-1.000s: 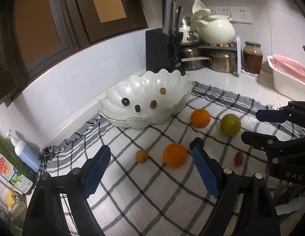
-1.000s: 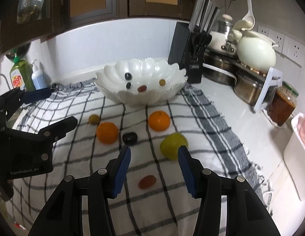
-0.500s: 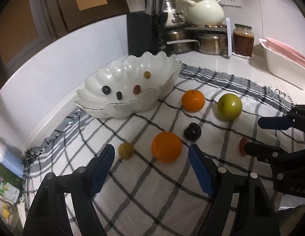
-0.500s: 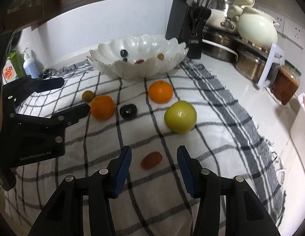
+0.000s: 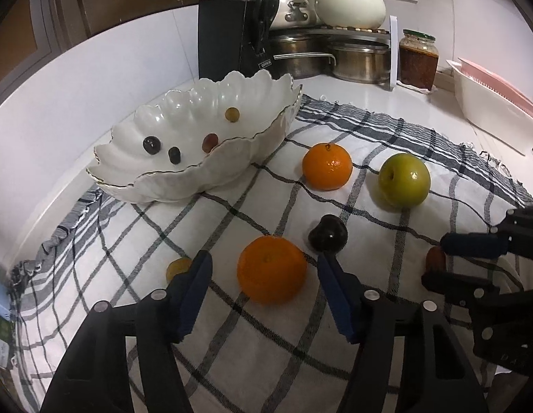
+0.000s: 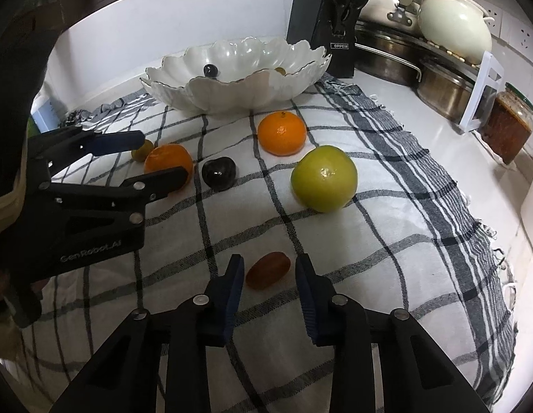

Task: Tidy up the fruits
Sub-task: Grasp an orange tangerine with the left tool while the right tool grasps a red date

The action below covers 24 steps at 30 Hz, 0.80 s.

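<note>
Left hand-held gripper [image 5: 263, 268]: jaws part open, just been closing, straddling the near orange [image 5: 271, 268], pads not touching it. Right hand-held gripper [image 6: 268, 270]: jaws narrow, just been closing, around the small reddish-brown fruit [image 6: 267, 270], slight gaps either side. Everything sits on the checked cloth [image 6: 387, 241] in front of the white scalloped bowl [image 5: 170, 186]: dark plum [image 5: 327, 238], second orange [image 5: 327, 171], green apple [image 5: 404, 179].

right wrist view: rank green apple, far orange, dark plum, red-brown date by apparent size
1. green apple
2. far orange, though it lies farther off, so true size may be close
3. dark plum
4. red-brown date, roughly like the plum; unsure
</note>
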{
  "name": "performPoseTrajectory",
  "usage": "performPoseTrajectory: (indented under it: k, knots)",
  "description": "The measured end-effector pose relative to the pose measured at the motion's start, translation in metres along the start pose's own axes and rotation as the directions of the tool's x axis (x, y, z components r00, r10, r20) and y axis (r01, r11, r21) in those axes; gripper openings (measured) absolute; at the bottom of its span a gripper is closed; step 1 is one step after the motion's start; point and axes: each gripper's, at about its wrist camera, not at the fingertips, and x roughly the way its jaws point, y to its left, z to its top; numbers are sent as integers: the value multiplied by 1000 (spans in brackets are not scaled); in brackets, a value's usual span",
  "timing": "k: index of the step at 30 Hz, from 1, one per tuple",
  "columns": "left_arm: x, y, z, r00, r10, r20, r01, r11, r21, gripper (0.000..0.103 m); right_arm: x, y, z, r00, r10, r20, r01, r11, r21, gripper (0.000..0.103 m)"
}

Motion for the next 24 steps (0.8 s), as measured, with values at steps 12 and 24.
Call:
performPoseTrajectory:
  k: [12, 24]
  knots:
    - [10, -1, -2, 999, -19, -44, 18, 999, -27, 44, 0, 1, 2, 1000, -1, 3, 1, 1000, -12, 25]
    - [-17, -2, 2, 1000, 0, -23, -1, 997, -73, 43, -18, 0, 7, 998, 14, 64, -13, 1000, -26, 25]
